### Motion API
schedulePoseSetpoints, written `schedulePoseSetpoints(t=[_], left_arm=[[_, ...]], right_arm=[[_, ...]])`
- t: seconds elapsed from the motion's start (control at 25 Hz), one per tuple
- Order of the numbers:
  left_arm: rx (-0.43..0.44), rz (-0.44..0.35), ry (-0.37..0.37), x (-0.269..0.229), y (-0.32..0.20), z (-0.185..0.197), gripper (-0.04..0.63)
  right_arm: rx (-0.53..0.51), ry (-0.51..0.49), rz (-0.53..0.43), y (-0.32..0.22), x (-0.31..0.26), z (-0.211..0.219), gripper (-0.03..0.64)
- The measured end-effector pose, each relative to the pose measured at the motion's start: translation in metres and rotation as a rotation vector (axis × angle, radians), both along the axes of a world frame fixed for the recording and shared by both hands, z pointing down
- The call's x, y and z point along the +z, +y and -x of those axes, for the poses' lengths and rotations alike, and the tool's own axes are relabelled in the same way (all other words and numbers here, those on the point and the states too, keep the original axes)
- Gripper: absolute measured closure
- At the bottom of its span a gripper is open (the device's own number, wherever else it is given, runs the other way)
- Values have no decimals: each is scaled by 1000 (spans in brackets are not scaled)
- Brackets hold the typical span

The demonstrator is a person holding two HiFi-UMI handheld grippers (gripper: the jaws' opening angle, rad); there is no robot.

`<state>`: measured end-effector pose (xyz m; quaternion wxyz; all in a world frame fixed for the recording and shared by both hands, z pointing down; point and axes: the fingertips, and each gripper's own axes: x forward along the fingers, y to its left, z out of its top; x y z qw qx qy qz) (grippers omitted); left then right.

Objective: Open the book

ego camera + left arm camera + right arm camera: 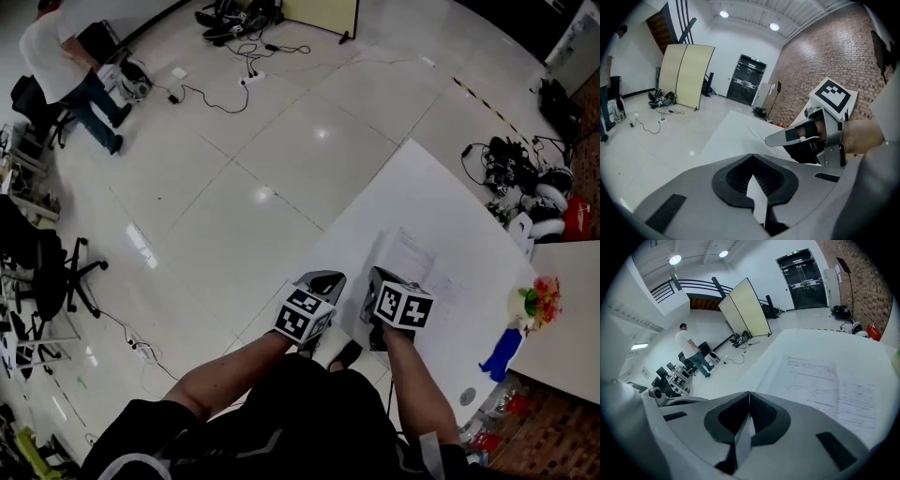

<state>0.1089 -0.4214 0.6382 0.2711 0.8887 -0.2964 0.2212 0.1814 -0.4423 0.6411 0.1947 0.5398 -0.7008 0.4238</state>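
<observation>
On the white table (375, 202) at the right of the head view, the book (412, 258) lies open and flat with its printed pages facing up. Both grippers hang over the near part of the table, side by side and just apart. The left gripper (323, 279) is near the table's left edge, and the right gripper (379, 277) is just before the book's near edge. A tiled floor (234, 169) fills the left of the view, with cables (220, 92) and a person (61, 61) at the far left.

Left gripper view: the left gripper (752, 155) has its jaws together, the tips meeting with nothing between them. Beyond them lies the table (726, 136). The right gripper (774, 138) enters from the right, held in a hand (862, 136), with its marker cube (833, 96) on top. A brick wall (820, 61) stands to the right, a dark door (747, 79) is far off, and a folding screen (689, 75) is at the far left.

Right gripper view: the right gripper (749, 393) has its jaws closed tip to tip and carries nothing. The book (825, 385) lies open just beyond the jaws and to their right, with text and a diagram on its left page. The person (689, 352) stands at the far left, the folding screen (747, 310) is farther off, and the door (804, 277) is at the far end.
</observation>
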Motion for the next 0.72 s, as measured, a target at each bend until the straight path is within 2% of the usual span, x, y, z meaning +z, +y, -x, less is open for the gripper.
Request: schedulePoseSetpoints(t=[0.2,0.36,0.72], left_arm=[[-44,11,-30,11,-18,27,601],[-31,16,-40,21,-21,35,600],[-14,26,-41,33,-28,33,600]], right_arm=[[-24,2,58,-22,39,29,612],[-31,4,90,-30,65,40,612],[-47,-5,46,-34,78,46,611]])
